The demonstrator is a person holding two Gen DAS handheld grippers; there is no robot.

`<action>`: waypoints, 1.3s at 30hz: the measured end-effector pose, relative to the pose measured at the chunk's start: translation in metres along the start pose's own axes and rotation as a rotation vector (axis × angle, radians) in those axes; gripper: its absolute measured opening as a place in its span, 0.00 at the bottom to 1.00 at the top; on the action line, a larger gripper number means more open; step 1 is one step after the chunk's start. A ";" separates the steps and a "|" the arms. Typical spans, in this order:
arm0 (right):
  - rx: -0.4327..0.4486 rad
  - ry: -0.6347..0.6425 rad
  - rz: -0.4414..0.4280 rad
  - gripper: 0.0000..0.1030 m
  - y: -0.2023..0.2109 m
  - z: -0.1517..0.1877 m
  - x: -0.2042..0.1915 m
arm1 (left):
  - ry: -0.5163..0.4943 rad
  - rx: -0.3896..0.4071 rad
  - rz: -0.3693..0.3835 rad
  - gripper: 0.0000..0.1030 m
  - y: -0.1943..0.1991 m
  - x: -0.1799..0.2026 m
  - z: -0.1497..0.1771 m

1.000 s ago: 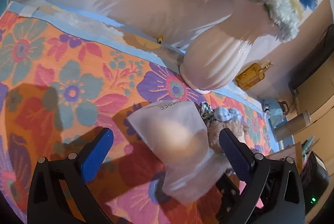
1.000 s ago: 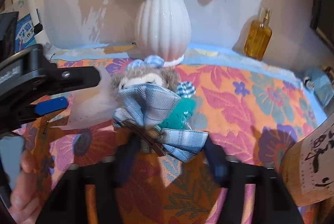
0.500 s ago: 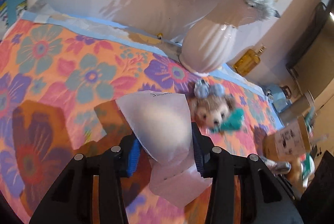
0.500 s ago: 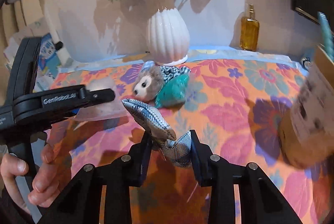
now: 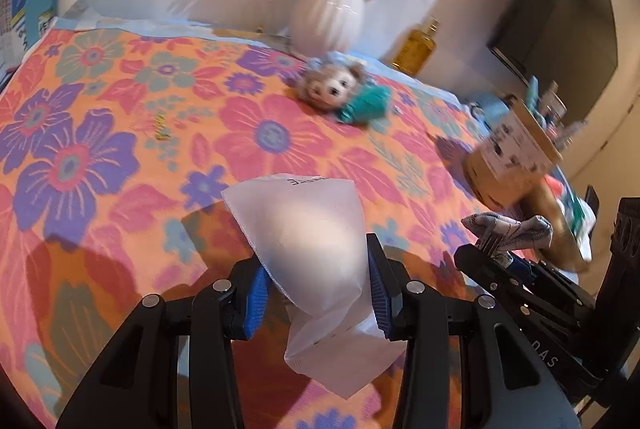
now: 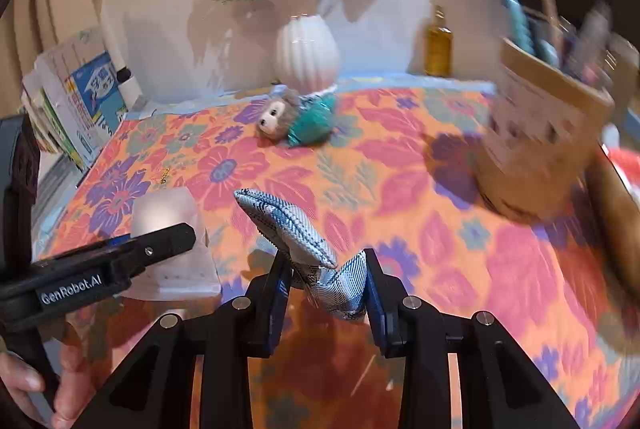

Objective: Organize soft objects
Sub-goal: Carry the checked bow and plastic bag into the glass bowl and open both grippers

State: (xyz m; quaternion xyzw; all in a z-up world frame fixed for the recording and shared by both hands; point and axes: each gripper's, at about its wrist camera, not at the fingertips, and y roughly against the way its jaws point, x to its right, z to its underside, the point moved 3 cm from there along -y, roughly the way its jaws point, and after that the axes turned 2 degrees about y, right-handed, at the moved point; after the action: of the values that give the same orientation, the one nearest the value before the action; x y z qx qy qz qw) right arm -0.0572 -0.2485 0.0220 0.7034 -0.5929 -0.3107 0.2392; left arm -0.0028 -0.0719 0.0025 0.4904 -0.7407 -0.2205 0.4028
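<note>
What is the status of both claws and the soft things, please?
Left claw shut on white pouch. Right claw shut on plaid cloth. Plush toy lying on tablecloth. Nothing in the way.

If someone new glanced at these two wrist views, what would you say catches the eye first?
Probably the loud orange floral tablecloth that fills both views. Next, the two held items in the foreground: the left gripper clamps a white translucent pouch, the right gripper a blue-grey plaid cloth piece. Farther back, a small plush toy in teal lies before a white ribbed vase.
</note>
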 end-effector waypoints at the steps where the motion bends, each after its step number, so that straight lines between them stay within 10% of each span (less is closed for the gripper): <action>1: 0.000 -0.010 0.006 0.33 0.004 0.004 0.004 | -0.005 -0.007 0.008 0.39 0.001 0.005 0.002; 11: -0.032 -0.232 0.033 0.33 0.065 0.054 0.090 | -0.166 -0.024 0.122 0.39 0.008 0.097 0.017; 24: 0.184 -0.322 0.222 0.33 0.179 0.012 0.185 | -0.461 -0.002 0.319 0.39 0.017 0.276 -0.001; 35: 0.183 -0.401 0.435 0.33 0.173 -0.035 0.292 | -0.510 -0.055 0.356 0.40 -0.037 0.358 -0.024; 39: 0.138 -0.392 0.526 0.66 0.159 -0.045 0.313 | -0.549 -0.068 0.338 0.52 -0.054 0.375 -0.028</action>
State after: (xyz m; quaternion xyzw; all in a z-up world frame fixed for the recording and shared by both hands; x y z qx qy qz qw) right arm -0.1016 -0.5867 0.1173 0.4676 -0.8085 -0.3268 0.1445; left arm -0.0230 -0.4319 0.1226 0.2689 -0.8848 -0.2990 0.2353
